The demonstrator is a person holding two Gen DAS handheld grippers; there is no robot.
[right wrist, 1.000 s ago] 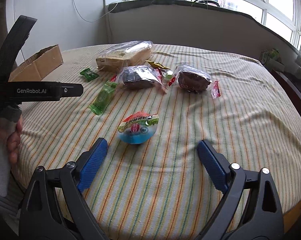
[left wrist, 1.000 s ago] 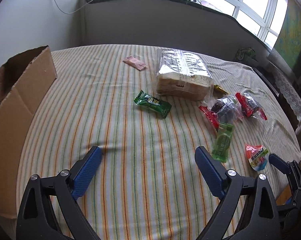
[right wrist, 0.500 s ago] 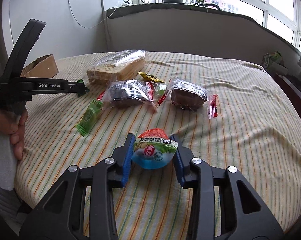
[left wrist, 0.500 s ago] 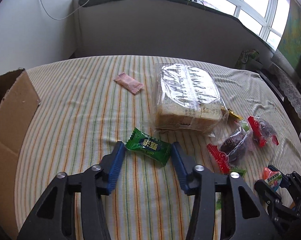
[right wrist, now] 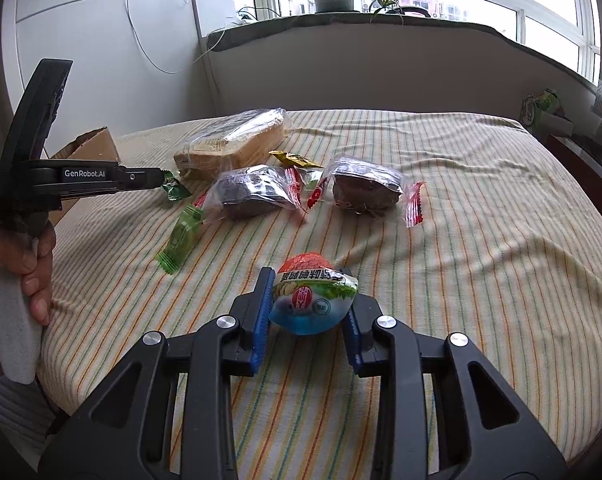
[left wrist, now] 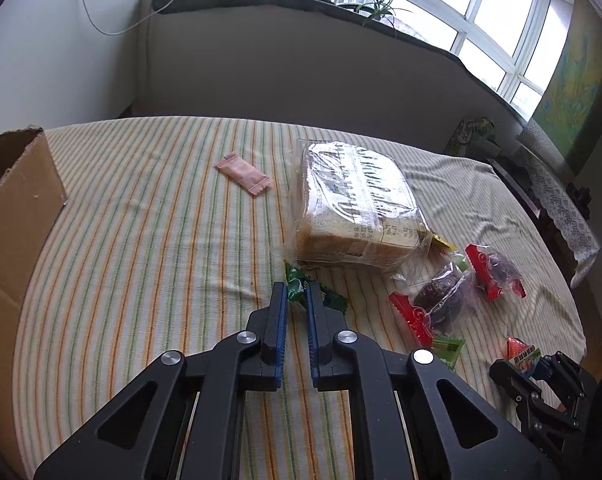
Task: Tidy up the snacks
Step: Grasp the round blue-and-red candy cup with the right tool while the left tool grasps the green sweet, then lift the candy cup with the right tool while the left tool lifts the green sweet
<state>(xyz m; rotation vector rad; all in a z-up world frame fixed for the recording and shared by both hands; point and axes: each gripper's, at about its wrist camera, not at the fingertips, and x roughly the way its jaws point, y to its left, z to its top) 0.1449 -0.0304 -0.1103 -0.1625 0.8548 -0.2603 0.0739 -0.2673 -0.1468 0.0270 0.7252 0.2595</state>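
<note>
A striped tablecloth (left wrist: 149,240) covers the whole table, and an open cardboard box (left wrist: 17,216) stands at its left edge. Near the middle lies a bagged loaf of sliced bread (left wrist: 353,208), the biggest snack, with two dark cakes in clear wrappers (right wrist: 253,192) (right wrist: 365,188) beside it toward the right. A long pale-green wafer packet (right wrist: 181,240) lies flat in front of the left cake, and a small pink sachet (left wrist: 243,172) sits alone on the cloth, well apart from the loaf on its left.

The left gripper (left wrist: 297,300) has its blue pads drawn nearly together, pinching a green candy wrapper (left wrist: 297,286) just in front of the loaf's near corner; the wrapper's free end sticks out to the right of the pads. Whether the candy is clear of the cloth cannot be told.

The right gripper (right wrist: 309,300) is about a third spread, its pads pressed against both sides of a round jelly cup (right wrist: 313,296) with a red, green and blue lid, at the near right part of the table.
</note>
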